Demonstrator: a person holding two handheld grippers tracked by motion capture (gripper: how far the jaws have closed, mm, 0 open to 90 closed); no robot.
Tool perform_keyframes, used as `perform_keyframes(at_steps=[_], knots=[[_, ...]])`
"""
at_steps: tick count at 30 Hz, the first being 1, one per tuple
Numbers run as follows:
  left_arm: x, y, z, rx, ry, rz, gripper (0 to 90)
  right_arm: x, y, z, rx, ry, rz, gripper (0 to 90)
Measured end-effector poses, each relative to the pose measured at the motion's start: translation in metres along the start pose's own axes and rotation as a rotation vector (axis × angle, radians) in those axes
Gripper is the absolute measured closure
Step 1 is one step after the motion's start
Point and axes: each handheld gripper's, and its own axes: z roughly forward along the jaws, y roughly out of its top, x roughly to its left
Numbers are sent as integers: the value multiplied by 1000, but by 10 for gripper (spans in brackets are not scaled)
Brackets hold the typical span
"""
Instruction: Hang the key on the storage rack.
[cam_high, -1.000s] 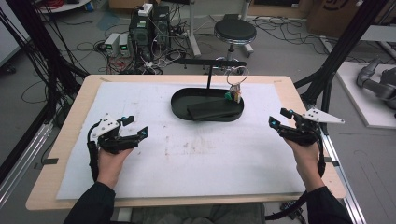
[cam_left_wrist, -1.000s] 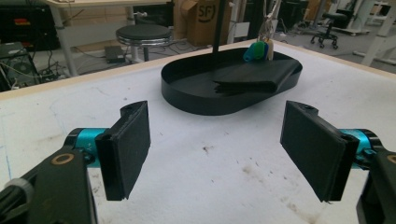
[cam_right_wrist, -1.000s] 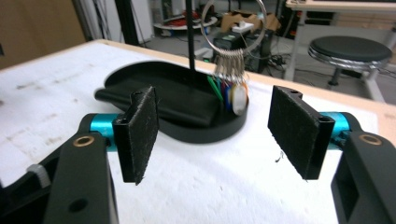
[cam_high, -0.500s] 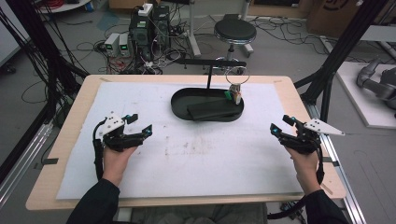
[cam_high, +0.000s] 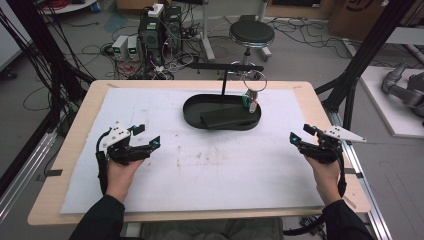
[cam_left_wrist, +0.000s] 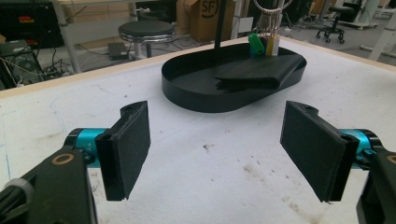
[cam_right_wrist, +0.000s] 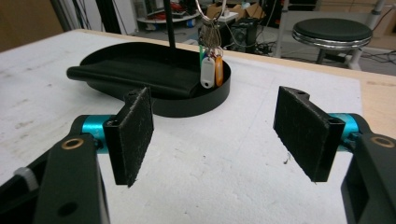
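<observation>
High view: left tool (cam_high: 148, 136) and right tool (cam_high: 299, 134) both spread, empty, above the tabletop (cam_high: 210, 170); black tray (cam_high: 195, 107) ahead between them.

Left tool (cam_high: 146, 137) with jaws spread wide, right tool (cam_high: 301, 134) likewise, both held low, well apart

Even, soft overhead light, faint shadows, no glare; the high view slightly soft, the gripper views sharper.
</observation>
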Motion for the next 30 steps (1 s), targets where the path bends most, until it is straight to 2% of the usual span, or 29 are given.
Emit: perform_keyframes(at_steps=[5,12,24,30], knots=[[0,0,-2,50,11,-4,244,-2,1,2,10,-29,4,291],[-1,0,-1,54,9,-12,244,-8,0,2,12,-37,26,288],[-1,0,0,58,10,-18,244,-7,0,3,18,-26,10,289],[0,1,1,59,-12,-18,231,-13,-1,5,21,-19,26,276]])
